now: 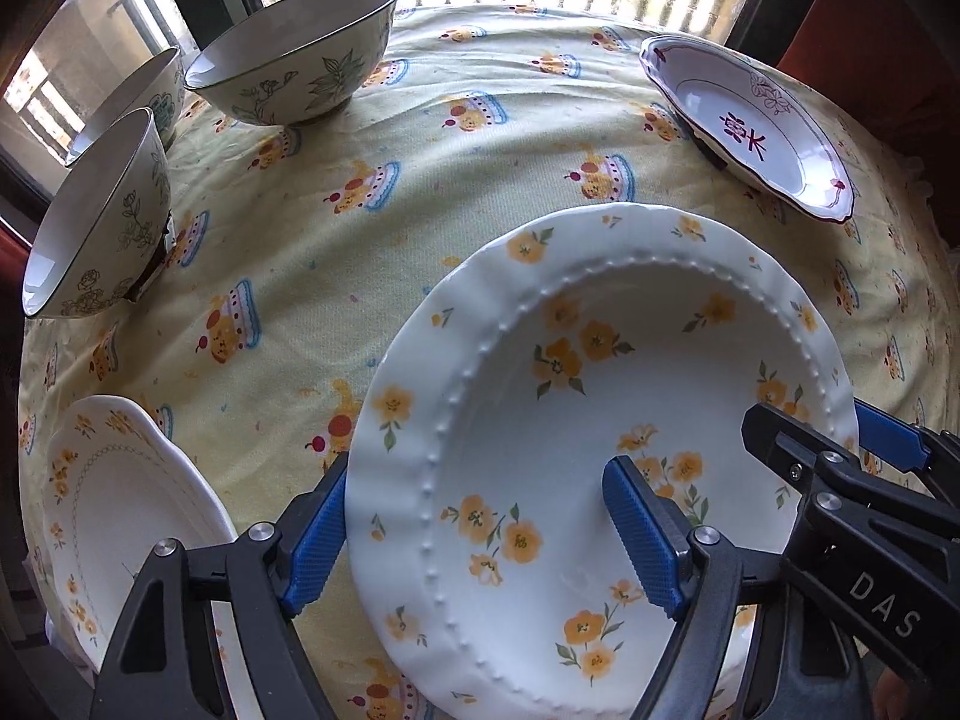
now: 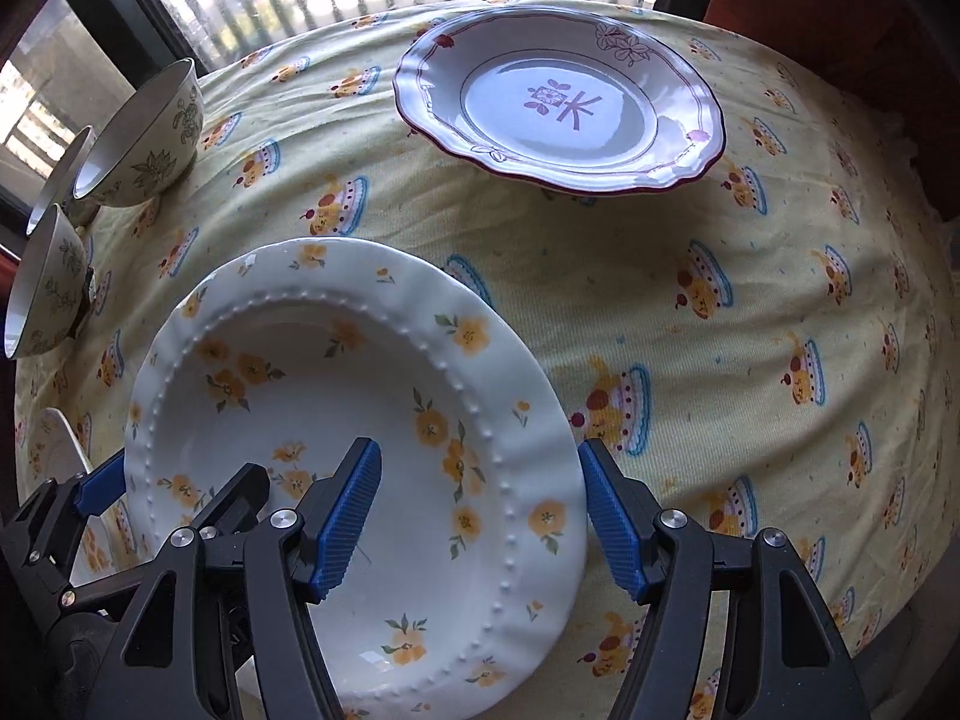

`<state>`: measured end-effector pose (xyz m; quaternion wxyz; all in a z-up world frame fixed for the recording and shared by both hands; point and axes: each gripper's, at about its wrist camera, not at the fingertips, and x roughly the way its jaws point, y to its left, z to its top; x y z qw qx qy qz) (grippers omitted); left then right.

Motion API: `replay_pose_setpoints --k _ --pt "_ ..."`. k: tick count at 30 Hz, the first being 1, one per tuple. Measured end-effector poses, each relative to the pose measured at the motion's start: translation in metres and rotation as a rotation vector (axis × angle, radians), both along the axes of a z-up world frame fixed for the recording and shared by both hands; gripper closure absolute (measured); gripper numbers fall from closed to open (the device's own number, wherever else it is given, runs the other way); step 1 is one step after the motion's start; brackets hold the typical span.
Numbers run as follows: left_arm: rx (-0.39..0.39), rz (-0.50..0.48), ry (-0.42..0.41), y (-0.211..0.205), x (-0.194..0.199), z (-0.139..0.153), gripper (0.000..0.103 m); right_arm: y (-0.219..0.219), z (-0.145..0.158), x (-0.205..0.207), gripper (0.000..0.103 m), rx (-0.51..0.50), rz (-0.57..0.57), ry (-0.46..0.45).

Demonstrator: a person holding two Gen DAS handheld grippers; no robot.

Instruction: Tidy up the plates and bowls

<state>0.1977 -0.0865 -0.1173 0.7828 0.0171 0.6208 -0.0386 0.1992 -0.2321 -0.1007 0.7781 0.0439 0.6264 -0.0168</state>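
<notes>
Both the left gripper (image 1: pixel 486 531) and right gripper (image 2: pixel 480 519) straddle opposite rims of the yellow-flowered plate (image 1: pixel 600 420), jaws spread, released, above the bench (image 1: pixel 420 138).

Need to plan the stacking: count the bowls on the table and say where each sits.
3. One large bowl at the far left; a second bowl nearer on the left edge; a third bowl between and behind them, mostly hidden. More could sit out of frame.
</notes>
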Motion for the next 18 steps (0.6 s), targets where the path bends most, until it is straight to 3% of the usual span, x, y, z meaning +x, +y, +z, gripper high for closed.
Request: replay_pose_setpoints --k 5,9,18 --pt "0.029 0.024 -0.006 0.002 -0.006 0.002 0.03 -0.005 0.0 -0.012 0.035 0.018 0.012 -0.017" --pt "0.03 0.049 -0.009 0.003 -0.013 0.001 0.029 -0.015 -0.005 -0.016 0.05 0.02 0.018 -0.012" --pt "0.057 0.114 -0.016 0.002 -0.018 0.001 0.026 -0.014 -0.01 -0.008 0.044 0.065 0.083 -0.015"
